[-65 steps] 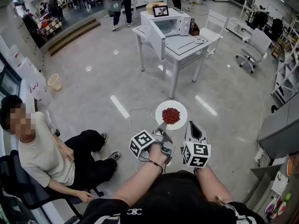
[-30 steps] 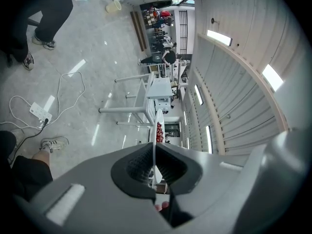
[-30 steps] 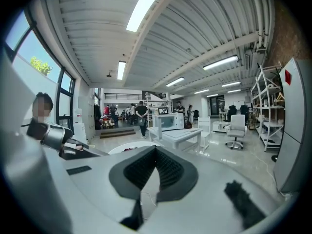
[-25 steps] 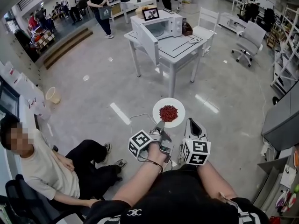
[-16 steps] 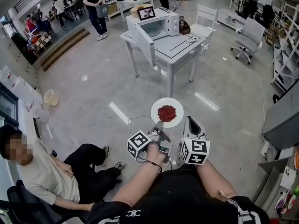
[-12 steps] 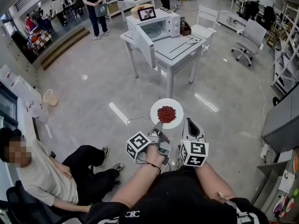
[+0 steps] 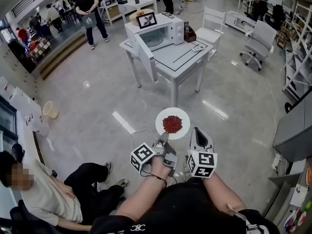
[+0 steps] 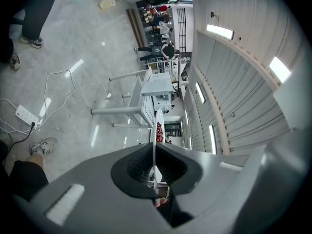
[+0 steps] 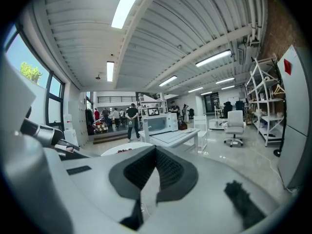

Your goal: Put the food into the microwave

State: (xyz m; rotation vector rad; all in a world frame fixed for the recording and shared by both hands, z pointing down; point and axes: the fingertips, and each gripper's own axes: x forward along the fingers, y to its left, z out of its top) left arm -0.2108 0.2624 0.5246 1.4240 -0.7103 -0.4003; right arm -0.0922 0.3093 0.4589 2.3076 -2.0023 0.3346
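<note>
Left gripper [image 7: 163, 140]: jaws clenched on the near rim of the round white plate [image 7: 162, 116], which juts forward, roughly level, above the grey floor. The left gripper view confirms it: the plate's edge runs straight down between the ribbed black pads. A pile of small red food pieces [image 7: 171, 124] sits mid-plate; no spill that I can see.

Right gripper [image 7: 198, 133]: rides just beside the left one and does not touch the plate. Its own view shows the pads together with nothing between them.

Change against the earlier head views: the white table [image 7: 187, 57] carrying the white microwave oven [image 7: 161, 33] now sits lower and larger in the head view. The person and the plate have closed in on it, both grippers travelling together. The grip on the plate is unchanged and the pile lies in the same place on it. The microwave door [image 7: 146, 57] hangs open, cavity visible.

Meaning for the task: this is the carry leg, not the loading. The food is still well apart from the oven, with open floor between. With the door already open, I judge no opening step is needed, so the free right gripper is available for steadying the plate or shutting the door. Risk: the grip is on one side of the rim only, so a tilt while walking could roll pieces off.
</note>
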